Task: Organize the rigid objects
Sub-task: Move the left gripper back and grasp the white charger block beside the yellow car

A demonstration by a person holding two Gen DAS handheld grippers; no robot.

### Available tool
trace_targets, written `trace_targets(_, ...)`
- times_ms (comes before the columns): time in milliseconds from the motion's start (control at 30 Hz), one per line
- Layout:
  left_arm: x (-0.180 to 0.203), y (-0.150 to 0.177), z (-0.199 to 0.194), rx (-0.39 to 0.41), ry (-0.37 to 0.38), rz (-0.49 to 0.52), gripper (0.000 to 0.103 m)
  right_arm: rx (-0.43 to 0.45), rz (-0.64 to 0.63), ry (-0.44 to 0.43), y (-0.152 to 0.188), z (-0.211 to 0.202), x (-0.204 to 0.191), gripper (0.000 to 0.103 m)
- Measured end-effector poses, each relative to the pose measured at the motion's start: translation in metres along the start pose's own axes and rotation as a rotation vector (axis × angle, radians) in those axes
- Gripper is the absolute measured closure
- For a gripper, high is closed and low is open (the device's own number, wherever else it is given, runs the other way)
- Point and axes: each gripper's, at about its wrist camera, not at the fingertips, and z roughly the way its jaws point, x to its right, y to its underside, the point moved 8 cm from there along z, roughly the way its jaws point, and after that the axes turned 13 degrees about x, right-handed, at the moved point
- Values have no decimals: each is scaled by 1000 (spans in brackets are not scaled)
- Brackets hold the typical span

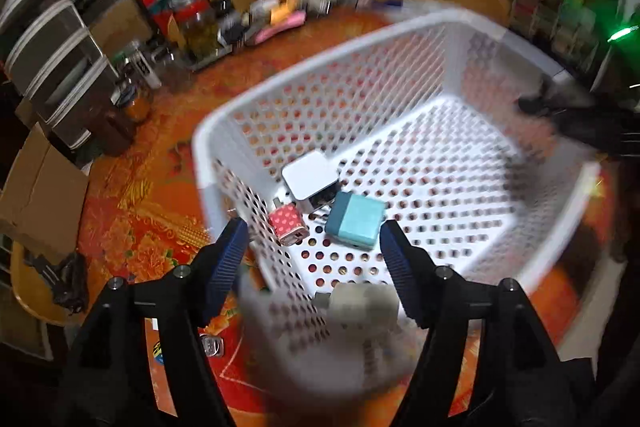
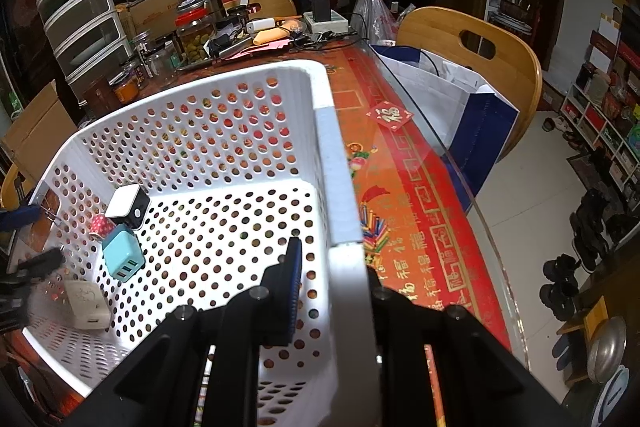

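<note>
A white perforated basket point(image 1: 320, 67) point(image 2: 200, 83) stands on the table. In its left corner lie a white cube charger point(image 1: 308, 179) point(image 2: 126, 205), a red polka-dot charger point(image 1: 286, 225) point(image 2: 102, 227) and a teal charger point(image 1: 354, 223) point(image 2: 122, 255). A cream charger point(image 1: 360, 303) point(image 2: 86, 303), blurred in the left wrist view, lies on the basket floor below my left gripper point(image 1: 315, 227), which is open and touches nothing. My right gripper point(image 2: 340, 287) point(image 1: 560, 111) is shut on the basket's right wall, one finger inside and one outside.
The table carries a red-orange patterned cloth point(image 2: 400, 187) under glass. Jars point(image 2: 194, 35), a power strip point(image 2: 324, 21) and clutter crowd its far side. Plastic drawers point(image 2: 76, 15) stand at the left. A wooden chair point(image 2: 472, 51) with a paper bag point(image 2: 452, 95) is on the right.
</note>
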Motion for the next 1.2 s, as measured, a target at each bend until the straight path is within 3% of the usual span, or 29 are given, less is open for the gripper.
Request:
trace_targets(100, -46, -2, -45, 112, -76, -85, 13, -2, -3, 2, 0, 1, 1, 86)
trace_targets(133, -67, 1, -57, 147, -100, -129, 1, -1, -3, 2, -1, 2, 1, 86)
trace_targets(167, -86, 6, -62, 161, -123, -164, 0, 1, -1, 2, -1, 2, 2, 86)
trace_targets(300, -156, 50, -38, 55, -217, -297, 0, 8, 6, -1, 0, 1, 1, 86)
trace_targets(500, -199, 120, 40, -154, -226, -382, 4, 0, 4, 5, 1, 1, 2, 86)
trace_targets(633, -207, 139, 57, -181, -204, -445, 12, -5, 2, 7, 2, 1, 2, 86)
trace_targets(767, -205, 151, 67, -215, -186, -446, 24, -5, -9, 15, 2, 1, 1, 86)
trace_targets(1100, -225, 170, 86, -231, -192, -530, 27, -3, -13, 14, 1, 1, 1, 86)
trace_targets(1200, -225, 169, 86, -230, -204, -516, 28, -3, -15, 15, 1, 1, 0, 86)
